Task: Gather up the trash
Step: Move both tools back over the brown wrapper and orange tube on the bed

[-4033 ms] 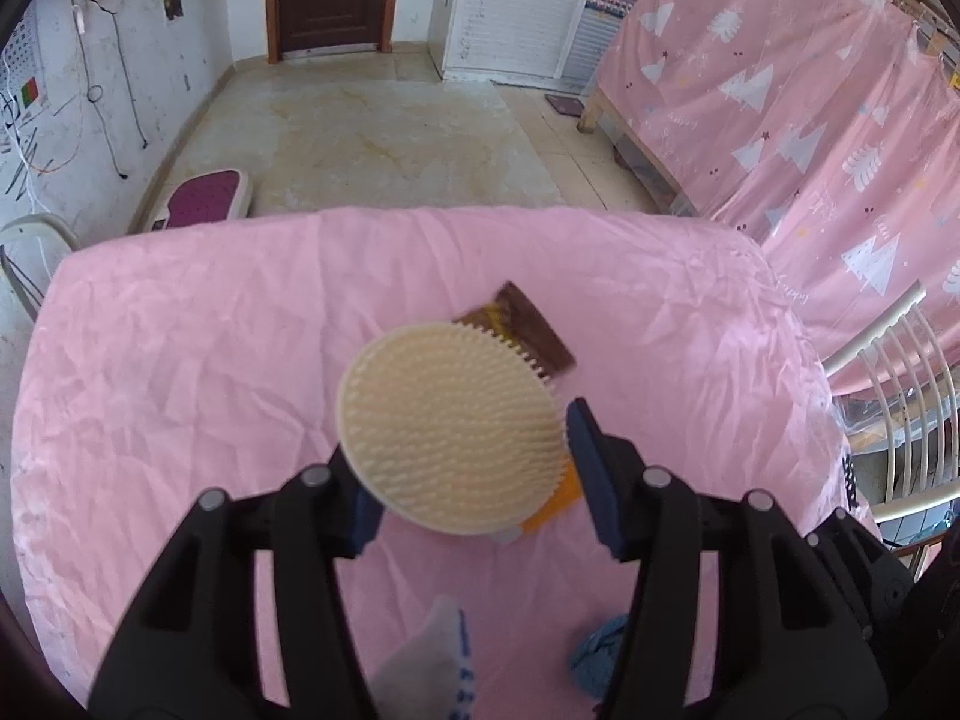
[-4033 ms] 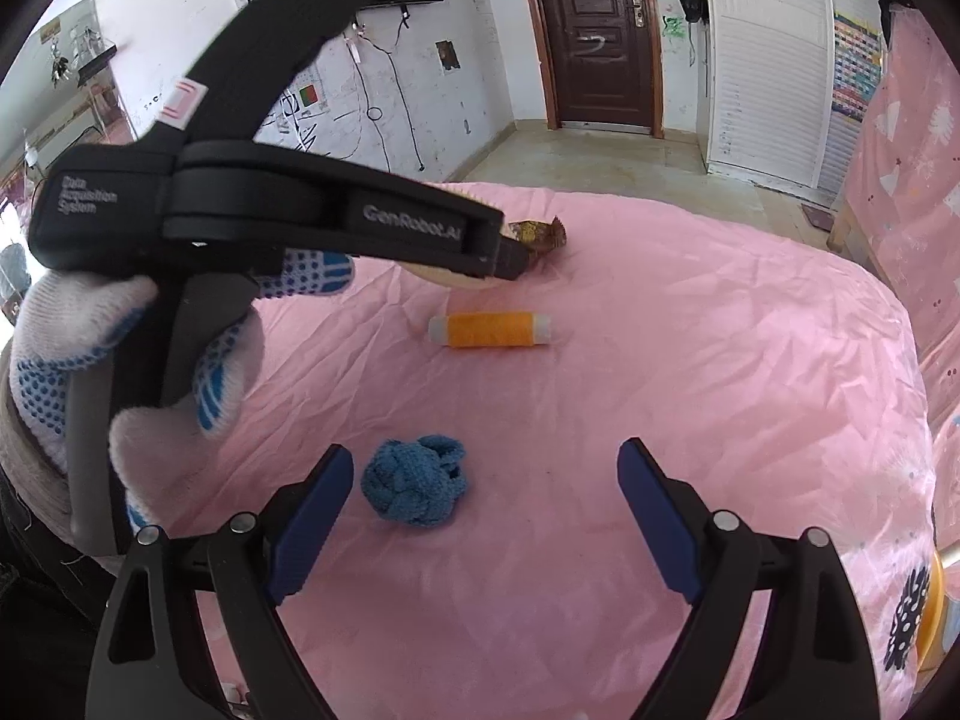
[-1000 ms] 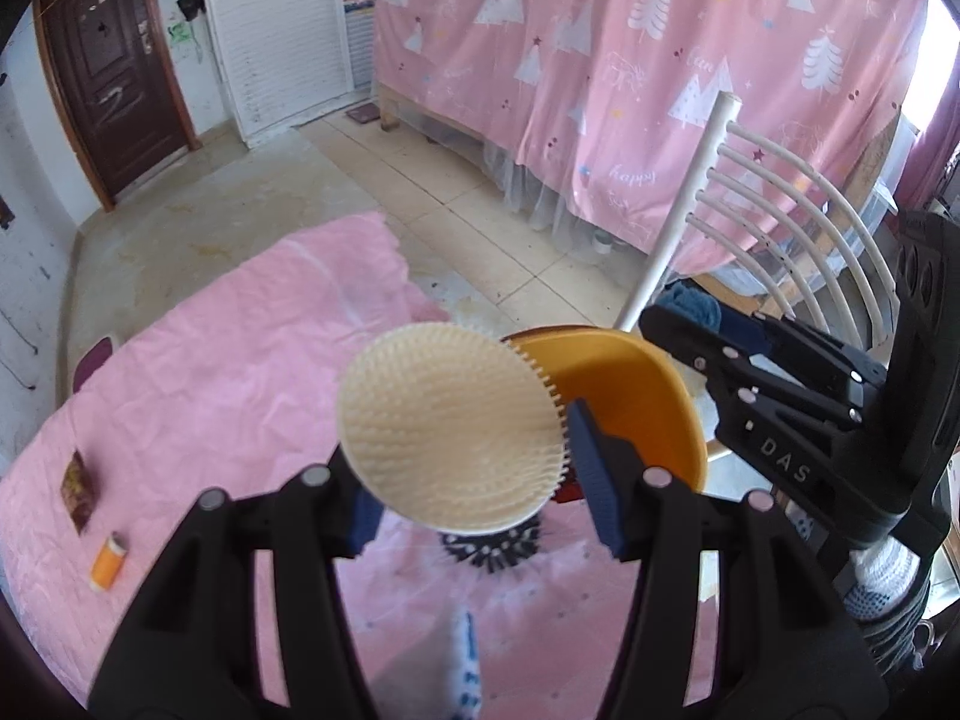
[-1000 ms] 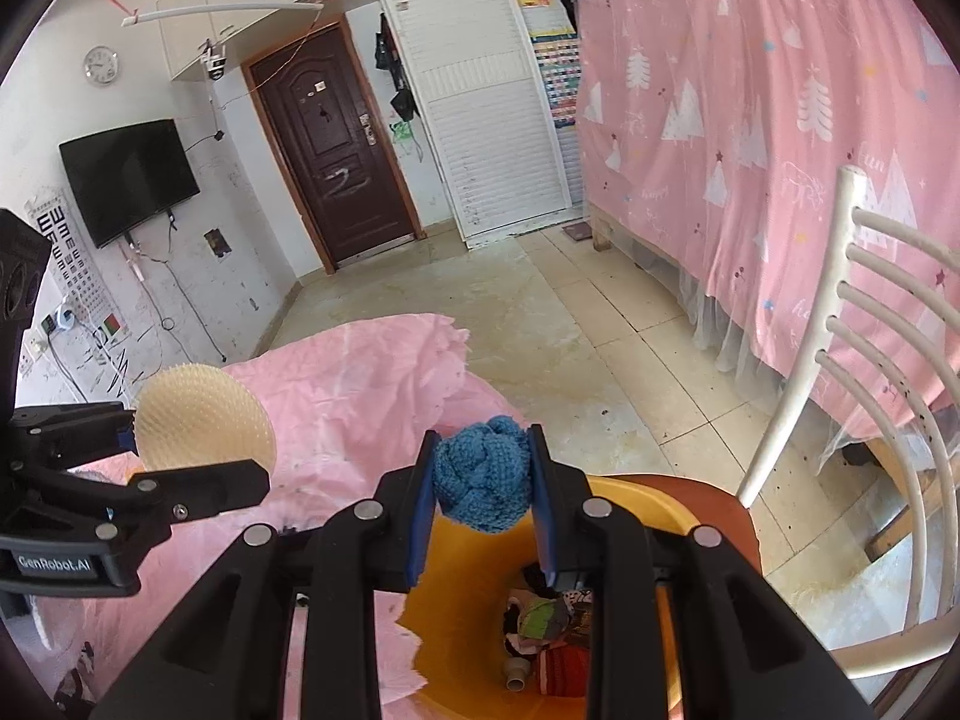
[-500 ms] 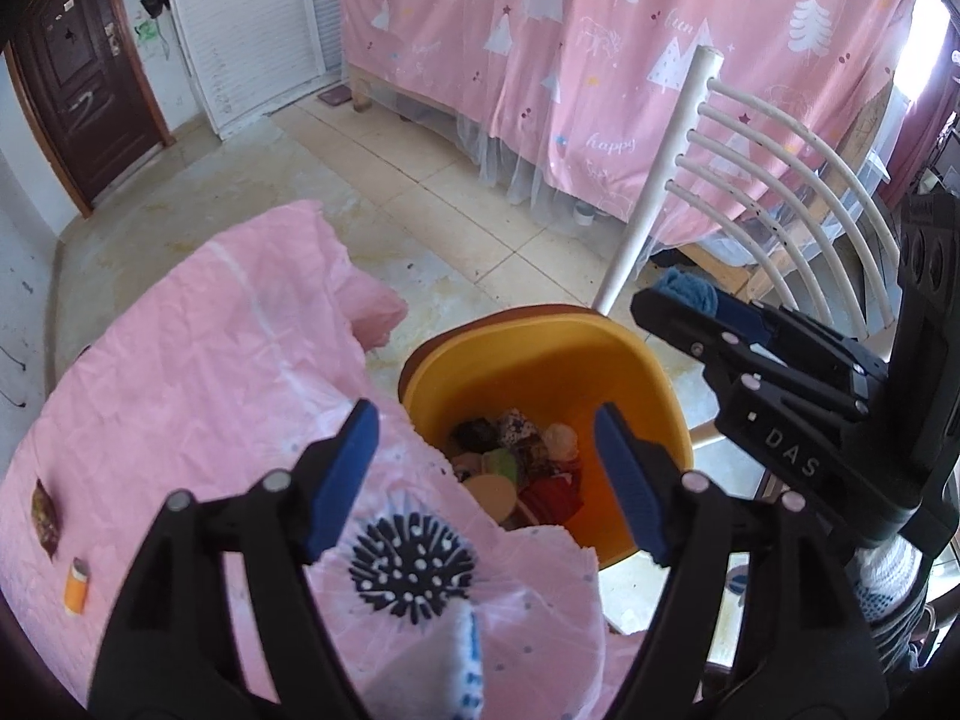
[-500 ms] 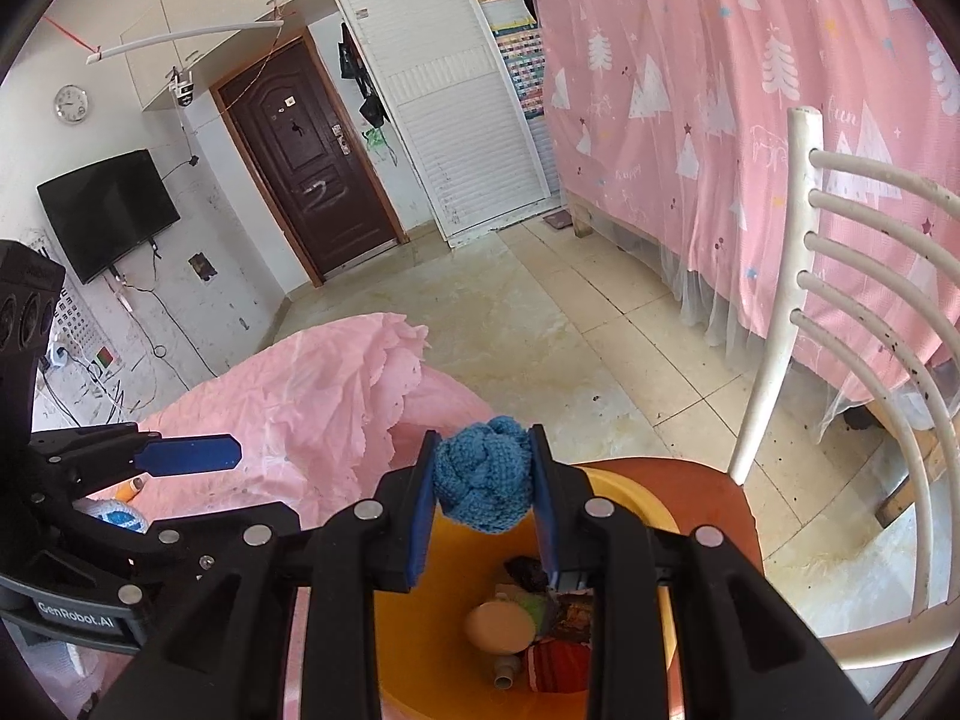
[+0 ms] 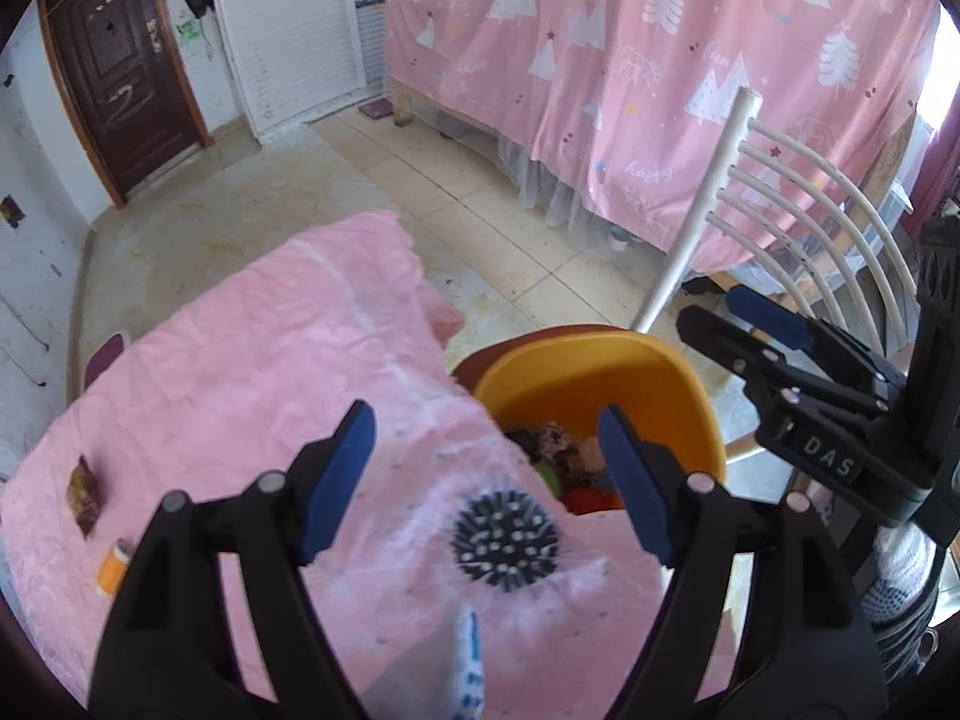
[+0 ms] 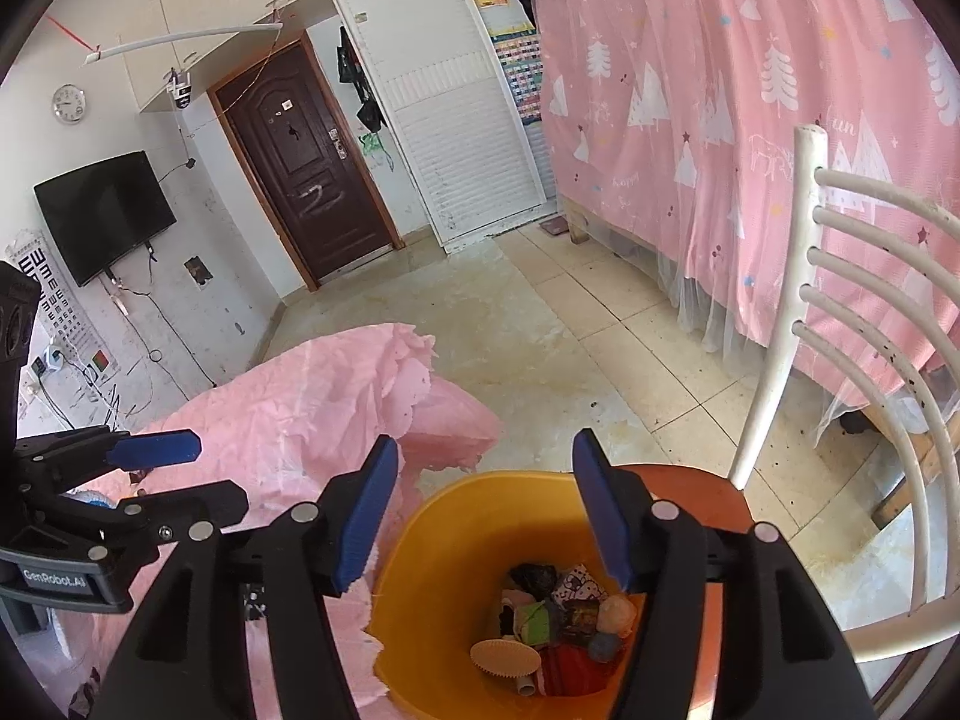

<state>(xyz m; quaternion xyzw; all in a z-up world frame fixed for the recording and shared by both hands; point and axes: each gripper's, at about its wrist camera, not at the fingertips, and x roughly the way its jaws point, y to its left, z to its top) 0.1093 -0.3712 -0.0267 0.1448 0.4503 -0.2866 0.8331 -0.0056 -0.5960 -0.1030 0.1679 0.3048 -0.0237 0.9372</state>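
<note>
while both sets of jaws are opening with nothing between them, the left gripper (image 7: 486, 474) sits low in its frame over the pink cloth (image 7: 252, 372) and the right gripper (image 8: 483, 510) hangs above the orange bin (image 8: 432, 588) at lower centre. inside the bin, trash is piled: a cream round brush (image 8: 504, 657) lies at the front, a blue knit ball (image 8: 602, 648) just right of it. a white chair (image 8: 840, 312) fills the right edge.

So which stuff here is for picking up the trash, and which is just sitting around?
For the job:
- orange bin
- round comb inside it
- brown wrapper
- orange tube

Just there:
- white chair
- pink curtain
- TV
- brown door
</note>
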